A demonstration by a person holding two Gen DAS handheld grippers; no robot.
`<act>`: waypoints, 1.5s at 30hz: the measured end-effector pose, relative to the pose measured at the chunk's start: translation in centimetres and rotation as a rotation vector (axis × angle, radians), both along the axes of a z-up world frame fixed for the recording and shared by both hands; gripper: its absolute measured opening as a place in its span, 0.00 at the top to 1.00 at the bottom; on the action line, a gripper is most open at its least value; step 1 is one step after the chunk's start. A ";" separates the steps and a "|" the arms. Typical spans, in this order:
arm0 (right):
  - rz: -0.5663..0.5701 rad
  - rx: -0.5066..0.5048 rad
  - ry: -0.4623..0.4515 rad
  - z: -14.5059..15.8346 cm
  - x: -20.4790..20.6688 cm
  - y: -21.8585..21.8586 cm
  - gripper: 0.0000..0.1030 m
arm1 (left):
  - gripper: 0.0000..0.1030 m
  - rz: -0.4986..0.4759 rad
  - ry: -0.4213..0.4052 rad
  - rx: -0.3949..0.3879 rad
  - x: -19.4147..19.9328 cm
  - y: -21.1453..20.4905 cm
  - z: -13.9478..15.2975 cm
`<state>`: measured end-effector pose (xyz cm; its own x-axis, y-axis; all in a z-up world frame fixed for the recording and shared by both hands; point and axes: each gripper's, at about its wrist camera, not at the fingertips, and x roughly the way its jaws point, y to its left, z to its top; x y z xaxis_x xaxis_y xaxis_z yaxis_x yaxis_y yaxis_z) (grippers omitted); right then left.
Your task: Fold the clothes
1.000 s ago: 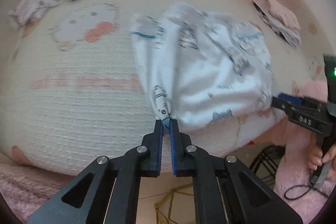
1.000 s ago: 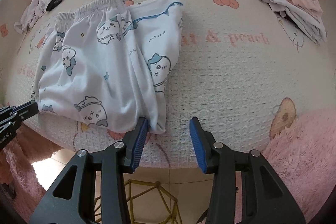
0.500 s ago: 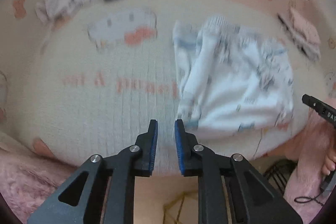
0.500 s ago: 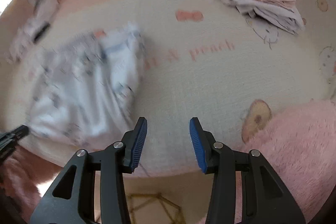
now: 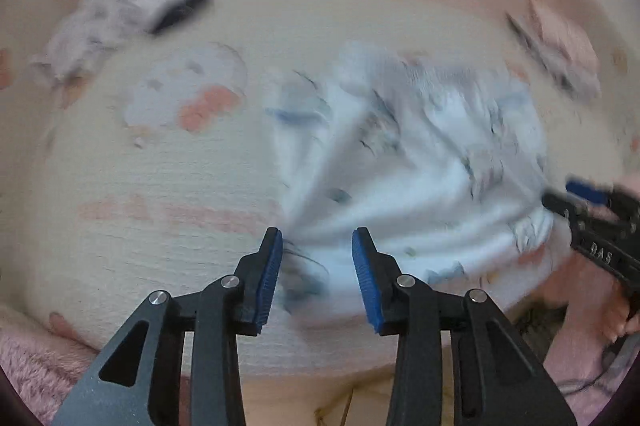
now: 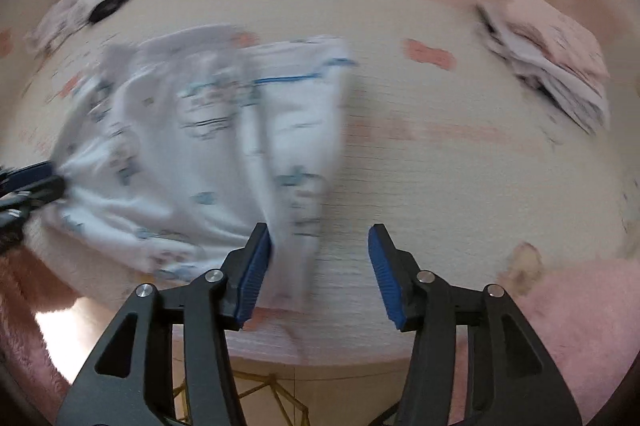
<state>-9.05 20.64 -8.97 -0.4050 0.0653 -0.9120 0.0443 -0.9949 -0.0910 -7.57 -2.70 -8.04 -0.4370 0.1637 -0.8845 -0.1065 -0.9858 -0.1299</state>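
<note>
The white printed shorts (image 6: 192, 146) lie folded on the pink-and-cream blanket (image 6: 460, 166), close to its near edge, long axis running along that edge, elastic waistband toward the far edge. The left hand-held gripper (image 5: 317, 274) has its 2 blue pads apart over the shorts' near left corner. The right hand-held gripper (image 6: 320, 274) is also spread wide at the near right corner. A folded stack of clothes (image 6: 548, 66) sits toward the far right; a crumpled garment (image 6: 96, 2) lies far left.

— What can't you make out?
— The white printed cotton garment (image 5: 420, 162) is motion-blurred; its cartoon prints are unreadable.
— Anything cut off?
— The folded pink clothes pile (image 6: 556, 66) is smeared, and the edge crops the right gripper (image 5: 576, 196).
</note>
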 end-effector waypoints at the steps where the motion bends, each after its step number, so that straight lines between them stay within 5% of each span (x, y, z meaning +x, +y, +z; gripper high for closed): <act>1: -0.008 0.005 0.027 0.5 0.1 0.1 0.51 | 0.64 -0.005 0.062 0.083 0.2 -0.4 1.3; 4: 0.068 0.028 0.125 1.9 0.3 -1.8 0.51 | 0.58 -0.076 0.147 0.137 0.4 0.9 2.6; 9: 0.197 0.015 0.058 0.0 0.4 -5.8 0.51 | 0.57 -0.129 -0.030 0.076 -1.9 4.1 -2.1; 13: 0.166 0.026 0.023 -0.6 -0.3 -4.1 0.51 | 0.57 -0.171 -0.020 -0.029 -1.5 4.8 -3.0; 18: -0.006 0.128 0.029 0.3 -0.9 0.5 0.48 | 0.57 -0.142 0.016 -0.015 -1.6 4.0 -2.1; 21: -0.026 0.007 0.073 1.2 -1.4 1.1 0.48 | 0.55 -0.124 0.037 -0.007 -1.6 3.6 -1.6; 25: 0.111 -0.057 0.091 1.0 -1.0 -2.1 0.50 | 0.48 -0.165 0.025 -0.034 -1.6 5.0 -2.1; 28: 0.189 0.015 0.031 -1.3 -0.5 -4.4 0.51 | 0.43 -0.202 0.014 -0.117 -1.8 6.1 -3.0; 37: -0.031 -0.020 0.028 0.2 -1.0 0.7 0.49 | 0.41 0.068 -0.051 -0.021 -3.9 -1.8 -2.8; 42: 0.016 -0.046 0.104 0.8 -1.0 -0.8 0.49 | 0.41 -0.022 0.035 0.038 -5.3 0.6 -1.0; 45: 0.076 -0.047 0.106 1.0 -1.2 -3.1 0.49 | 0.41 -0.118 0.038 -0.007 -7.2 3.5 -0.6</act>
